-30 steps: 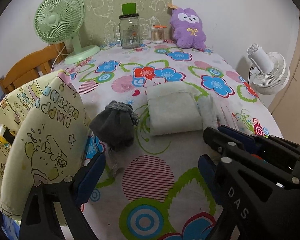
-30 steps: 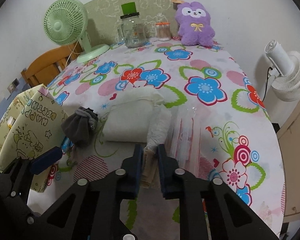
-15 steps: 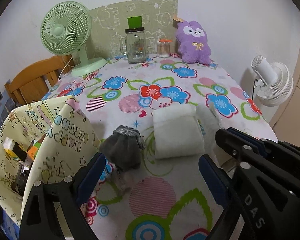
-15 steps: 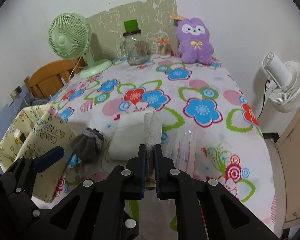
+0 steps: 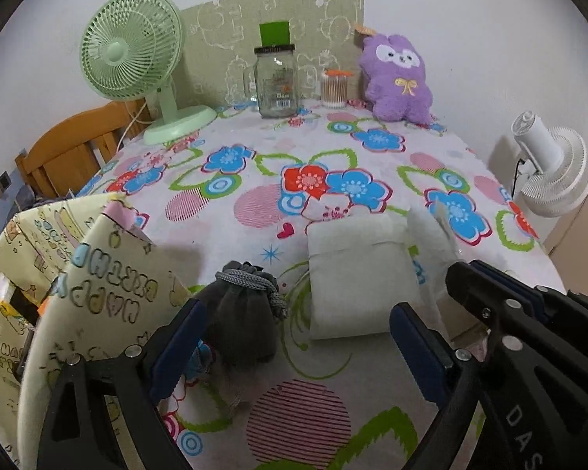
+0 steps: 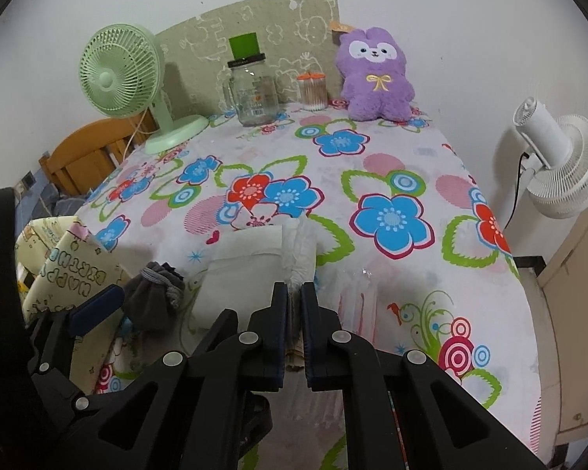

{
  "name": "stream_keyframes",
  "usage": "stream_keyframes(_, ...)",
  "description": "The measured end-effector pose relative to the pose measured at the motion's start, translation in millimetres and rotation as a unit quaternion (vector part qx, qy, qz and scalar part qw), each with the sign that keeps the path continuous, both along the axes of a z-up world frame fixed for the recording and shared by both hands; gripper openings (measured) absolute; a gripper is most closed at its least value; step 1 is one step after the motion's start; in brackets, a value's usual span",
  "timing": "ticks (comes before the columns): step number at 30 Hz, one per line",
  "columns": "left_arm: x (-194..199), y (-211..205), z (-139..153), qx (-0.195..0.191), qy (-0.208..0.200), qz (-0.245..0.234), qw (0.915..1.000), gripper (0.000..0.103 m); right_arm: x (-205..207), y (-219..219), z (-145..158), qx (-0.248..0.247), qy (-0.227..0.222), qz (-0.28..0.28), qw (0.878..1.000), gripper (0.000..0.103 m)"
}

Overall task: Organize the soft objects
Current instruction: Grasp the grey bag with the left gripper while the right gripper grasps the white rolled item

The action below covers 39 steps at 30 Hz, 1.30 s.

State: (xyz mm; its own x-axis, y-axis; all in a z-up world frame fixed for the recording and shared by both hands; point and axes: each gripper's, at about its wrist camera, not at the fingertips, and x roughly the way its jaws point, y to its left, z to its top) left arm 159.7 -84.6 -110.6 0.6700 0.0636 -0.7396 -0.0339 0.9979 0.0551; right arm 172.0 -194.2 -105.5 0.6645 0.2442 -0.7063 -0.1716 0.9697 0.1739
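My right gripper (image 6: 293,293) is shut on a thin white soft pad (image 6: 301,250) and holds it upright above the table; the pad also shows in the left wrist view (image 5: 431,243). A folded white towel (image 5: 356,274) lies flat on the flowered tablecloth just left of it, seen too in the right wrist view (image 6: 243,274). A grey drawstring pouch (image 5: 247,313) stands left of the towel. My left gripper (image 5: 294,333) is open and empty, hovering near the pouch and towel. A cream "Happy Birthday" gift bag (image 5: 78,305) stands open at the left table edge.
At the back stand a green desk fan (image 5: 133,62), a glass jar (image 5: 275,78), a cotton-swab cup (image 5: 335,86) and a purple plush (image 5: 398,78). A clear plastic packet (image 6: 356,297) lies right of the towel. A white fan (image 6: 560,156) stands off the right edge. A wooden chair (image 5: 66,149) is left.
My right gripper has lifted the white pad off the table and tightened on it. Both grippers have pulled back and risen; the towel and pouch stay put.
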Motion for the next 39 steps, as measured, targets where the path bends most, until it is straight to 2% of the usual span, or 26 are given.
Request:
stream_keyframes(4, 2.5, 0.3, -4.9, -0.009, 0.01, -0.008, 0.9999, 0.095, 3.2, -0.6, -5.0, 0.004, 0.009, 0.001, 1.0, 0.01)
stream_keyframes(8, 2.0, -1.4, -7.2, -0.01, 0.018, -0.017, 0.9996, 0.088, 5.5, -0.6, -9.5, 0.004, 0.018, 0.004, 1.0, 0.01)
stream_keyframes(17, -3.8, -8.9, -5.3, -0.03, 0.023, -0.057, 0.9977, 0.088, 8.2, -6.8, -16.6, 0.011, 0.03, -0.005, 0.999, 0.011)
stream_keyframes(20, -10.4, -9.8, -1.8, -0.031, 0.015, -0.067, 0.9971, 0.082, 7.7, -4.7, -16.6, 0.004, 0.028, -0.001, 1.0, 0.018)
stream_keyframes(26, -12.0, -4.3, 0.4, -0.026, 0.018, -0.054, 0.998, 0.082, 10.7, -3.6, -18.7, 0.006, 0.035, 0.001, 0.999, 0.038)
stream_keyframes(28, -12.3, -4.5, 0.3, -0.013, 0.012, -0.045, 0.9988, 0.083, 13.5, -3.5, -20.6, 0.014, 0.044, 0.002, 0.999, 0.038)
stream_keyframes(31, -11.8, -6.2, -1.8, -0.001, 0.013, -0.046, 0.9989, 0.083, 16.7, -2.1, -23.7, 0.012, 0.057, 0.001, 0.998, 0.037)
stream_keyframes(32, -11.0, -6.8, -2.7, -0.003, 0.016, -0.05, 0.9986, 0.084, 17.1, -2.2, -24.4, 0.013, 0.06, 0.003, 0.998, 0.032)
stream_keyframes(33, -9.8, -7.9, -4.2, -0.005, 0.022, -0.056, 0.9982, 0.084, 17.1, -1.8, -25.7, 0.016, 0.064, 0.008, 0.998, 0.022)
stream_keyframes(34, -9.3, -8.7, -4.9, -0.003, 0.023, -0.056, 0.9981, 0.084, 17.1, -1.1, -26.0, 0.016, 0.066, 0.01, 0.998, 0.016)
stream_keyframes(36, -8.7, -9.9, -6.6, 0.004, 0.022, -0.055, 0.9982, 0.087, 16.4, 0.0, -25.7, 0.003, 0.062, 0.005, 0.998, 0.01)
stream_keyframes(39, -5.7, -7.3, -8.5, 0.0, 0.026, -0.049, 0.9985, 0.086, 16.1, -2.7, -26.3, 0.003, 0.062, 0.001, 0.998, 0.008)
